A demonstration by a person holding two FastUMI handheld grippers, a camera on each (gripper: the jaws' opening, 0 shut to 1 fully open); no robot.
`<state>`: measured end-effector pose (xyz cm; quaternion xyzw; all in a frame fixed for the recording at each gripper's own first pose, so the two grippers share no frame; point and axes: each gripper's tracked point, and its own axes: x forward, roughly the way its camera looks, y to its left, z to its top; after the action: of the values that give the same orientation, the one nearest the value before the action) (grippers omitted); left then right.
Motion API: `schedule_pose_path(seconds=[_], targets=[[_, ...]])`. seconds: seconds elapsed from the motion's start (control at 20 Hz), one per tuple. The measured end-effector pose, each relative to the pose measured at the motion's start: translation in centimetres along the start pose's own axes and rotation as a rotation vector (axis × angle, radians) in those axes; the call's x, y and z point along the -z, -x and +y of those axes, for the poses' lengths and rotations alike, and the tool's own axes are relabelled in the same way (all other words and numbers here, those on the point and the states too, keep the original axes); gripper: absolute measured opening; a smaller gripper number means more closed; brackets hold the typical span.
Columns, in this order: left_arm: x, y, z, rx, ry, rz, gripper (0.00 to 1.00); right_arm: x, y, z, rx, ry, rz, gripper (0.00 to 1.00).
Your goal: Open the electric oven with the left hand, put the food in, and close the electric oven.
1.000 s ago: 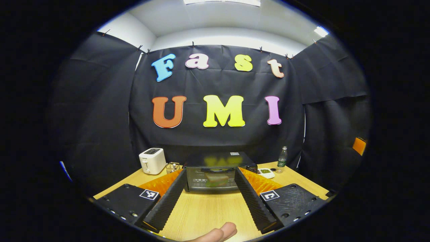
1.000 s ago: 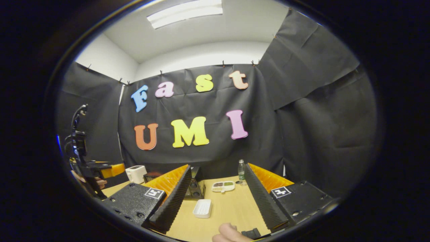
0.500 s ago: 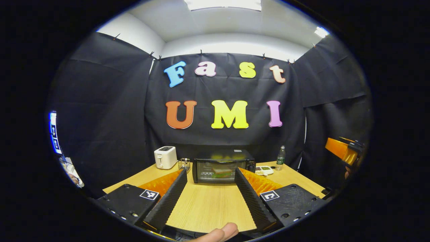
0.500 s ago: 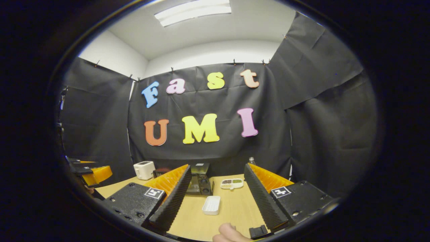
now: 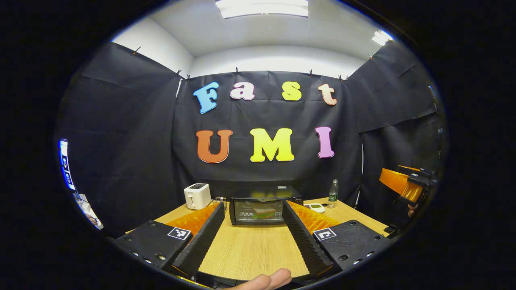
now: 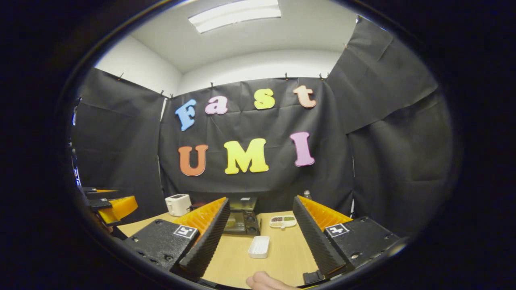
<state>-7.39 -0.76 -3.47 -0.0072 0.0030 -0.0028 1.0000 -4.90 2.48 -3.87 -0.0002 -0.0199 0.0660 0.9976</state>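
We start at the far left of the table (image 5: 250, 251), where a white toaster (image 5: 197, 196) stands, and just right of it the electric oven (image 5: 264, 210) sits against the far wall with its door up and a sandwich (image 5: 263, 213) visible behind the glass, so we judge the food in and the door closed. Our left gripper (image 5: 253, 235) is spread wide and holds nothing; the oven lies straight ahead of it, well apart, its long side running across our line. Further right sit a small dish (image 5: 315, 207) and a bottle (image 5: 333, 193). Our right gripper (image 6: 261, 237) is likewise released, with a white tray (image 6: 259, 246) between its fingers and the oven off to its far left. The left gripper is the better lined up with the door.
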Motion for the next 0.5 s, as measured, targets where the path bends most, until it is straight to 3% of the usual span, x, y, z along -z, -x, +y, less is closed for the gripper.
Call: schedule_pose_path(seconds=[0.5], targets=[[-0.6,0.8,0.0,-0.013,-0.016,-0.022,0.94,-0.9,1.2,1.6,-0.027,0.035,-0.008,0.95]])
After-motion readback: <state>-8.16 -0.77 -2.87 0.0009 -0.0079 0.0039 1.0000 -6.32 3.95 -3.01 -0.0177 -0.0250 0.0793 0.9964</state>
